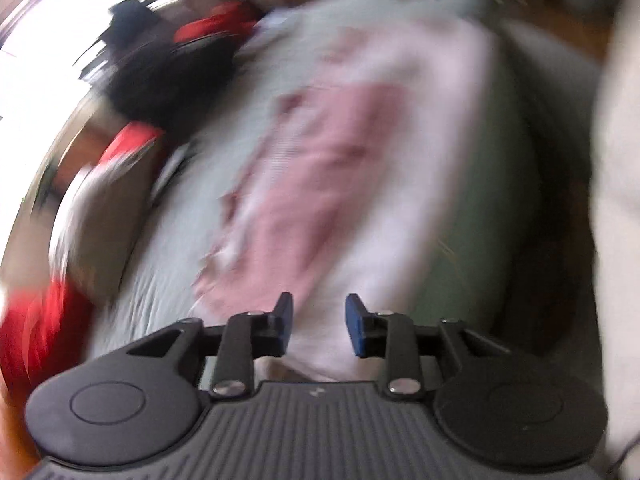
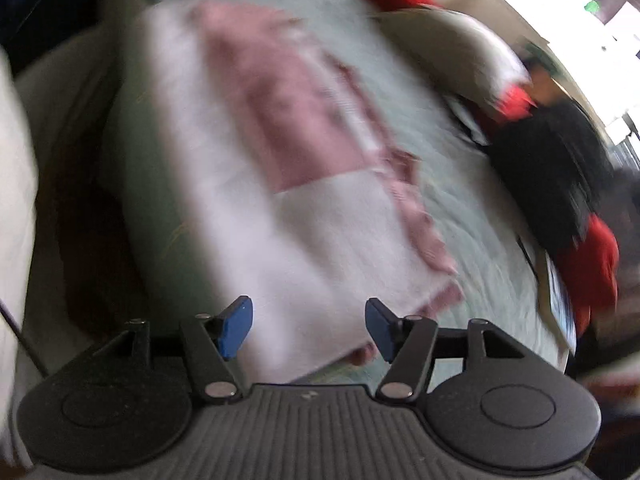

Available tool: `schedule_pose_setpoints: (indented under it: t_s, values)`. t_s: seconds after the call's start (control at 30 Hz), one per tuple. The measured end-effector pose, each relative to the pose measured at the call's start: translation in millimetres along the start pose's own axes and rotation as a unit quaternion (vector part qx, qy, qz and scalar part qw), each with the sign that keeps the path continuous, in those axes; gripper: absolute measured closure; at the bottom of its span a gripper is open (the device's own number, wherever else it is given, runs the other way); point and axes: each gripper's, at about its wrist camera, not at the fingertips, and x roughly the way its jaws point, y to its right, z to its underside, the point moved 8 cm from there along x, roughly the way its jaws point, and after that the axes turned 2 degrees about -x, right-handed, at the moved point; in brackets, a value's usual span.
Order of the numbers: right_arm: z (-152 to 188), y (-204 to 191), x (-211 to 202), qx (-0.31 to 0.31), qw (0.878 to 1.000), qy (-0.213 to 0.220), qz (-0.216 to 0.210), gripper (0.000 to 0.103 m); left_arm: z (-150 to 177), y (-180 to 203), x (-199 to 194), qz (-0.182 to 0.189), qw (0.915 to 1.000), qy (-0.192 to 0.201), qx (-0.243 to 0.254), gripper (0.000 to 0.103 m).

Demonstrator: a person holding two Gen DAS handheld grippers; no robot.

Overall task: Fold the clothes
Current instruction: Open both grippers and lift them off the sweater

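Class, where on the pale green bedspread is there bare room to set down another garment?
Bare pale green bedspread lies between the pink-and-white folded garment and the black and red clothes pile. That pile's edge is crowded.

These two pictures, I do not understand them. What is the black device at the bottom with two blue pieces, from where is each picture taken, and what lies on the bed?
Each picture comes from a camera mounted on a hand-held tool that a person carries, one in each hand. The black device is that tool: the left gripper in one view, the right gripper in the other. The blue pieces are its fingers. Both grippers are open and hold nothing. Below them a pink and white garment lies on a pale green bedspread. Red cloth and something black lie to one side. The pictures are blurred.
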Motion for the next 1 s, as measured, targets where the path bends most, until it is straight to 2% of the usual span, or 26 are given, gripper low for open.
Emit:
schedule_pose_setpoints:
  t_s: [0.03,0.1,0.13,0.17,0.2,0.27,0.43,0.53,0.6,0.73,0.83,1.0]
  values:
    - [-1,6,-1,0.038,0.999,0.010,-0.001,0.030,-2,-10,1,0.006,0.9984,0.003,-0.055,0.050]
    - [-5,15,2,0.124,0.991,0.039,-0.017,0.022,-6,-31,4,0.018,0.9860,0.010,-0.166,0.039]
    - [-7,19,5,0.165,0.985,0.053,-0.027,0.019,-8,-39,7,0.024,0.9767,0.010,-0.213,0.038]
    - [-10,22,8,0.205,0.976,0.065,-0.037,0.013,-7,-40,12,0.030,0.9704,0.002,-0.240,0.038]
    - [-10,22,13,0.241,0.967,0.073,-0.048,0.012,-5,-38,18,0.033,0.9652,-0.005,-0.260,0.038]
    - [-12,19,26,0.289,0.952,0.083,-0.051,0.012,1,-25,28,0.023,0.9643,-0.015,-0.263,0.038]
    - [-8,3,63,0.338,0.939,0.065,-0.001,0.012,30,0,51,0.013,0.9544,-0.047,-0.295,0.038]
    - [2,-8,76,0.346,0.937,0.050,0.016,0.010,44,9,55,0.011,0.9487,-0.055,-0.311,0.034]
    - [8,-15,81,0.347,0.936,0.047,0.022,0.002,47,10,50,0.010,0.9472,-0.056,-0.316,0.034]
    - [6,-14,74,0.358,0.931,0.048,0.042,0.001,29,-6,43,-0.003,0.9443,-0.028,-0.328,0.033]
    - [-12,2,61,0.359,0.928,0.077,0.065,0.000,12,-20,37,-0.014,0.9412,-0.001,-0.338,0.029]
    - [-39,36,61,0.349,0.926,0.106,0.097,0.000,-7,-45,55,-0.018,0.9306,0.018,-0.365,0.028]
